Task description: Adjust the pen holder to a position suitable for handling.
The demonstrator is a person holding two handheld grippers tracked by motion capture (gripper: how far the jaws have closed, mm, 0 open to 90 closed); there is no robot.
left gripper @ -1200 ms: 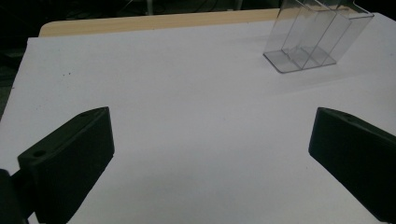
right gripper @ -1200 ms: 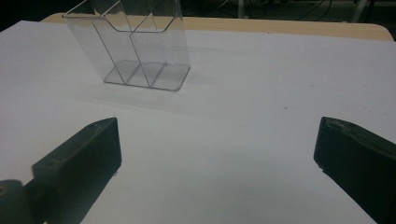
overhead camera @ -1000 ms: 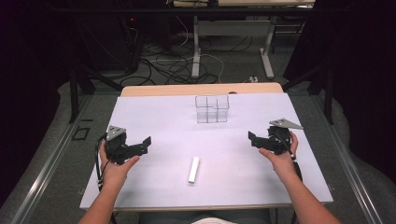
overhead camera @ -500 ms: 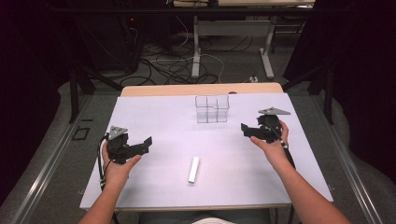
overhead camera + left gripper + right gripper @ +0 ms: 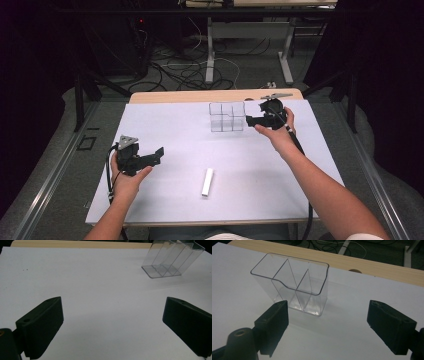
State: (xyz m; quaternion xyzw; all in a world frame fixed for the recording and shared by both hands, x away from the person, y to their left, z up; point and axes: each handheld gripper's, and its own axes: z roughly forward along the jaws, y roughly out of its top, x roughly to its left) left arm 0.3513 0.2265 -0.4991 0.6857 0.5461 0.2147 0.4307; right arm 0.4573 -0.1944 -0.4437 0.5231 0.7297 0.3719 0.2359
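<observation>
Looking down from the high view, the right gripper (image 5: 248, 119) is seen held just beside the right wall of the clear divided organizer (image 5: 226, 117), which stands upright on the white table sheet (image 5: 165, 125) toward the far edge; whether the jaw tips touch that wall cannot be told at this distance. The left gripper (image 5: 159, 153) is held low over the near left of the sheet, well apart from the organizer, and a small white bar (image 5: 207, 181) is seen lying near the front edge between the two forearms. From the left gripper view, its jaws are seen spread wide over bare sheet with nothing between them, the organizer (image 5: 172, 260) far off at upper right. From the right gripper view, the jaws are seen spread, having just been closing a little, nothing between them; the organizer (image 5: 294, 285) stands just beyond the left jaw, three compartments visible.
</observation>
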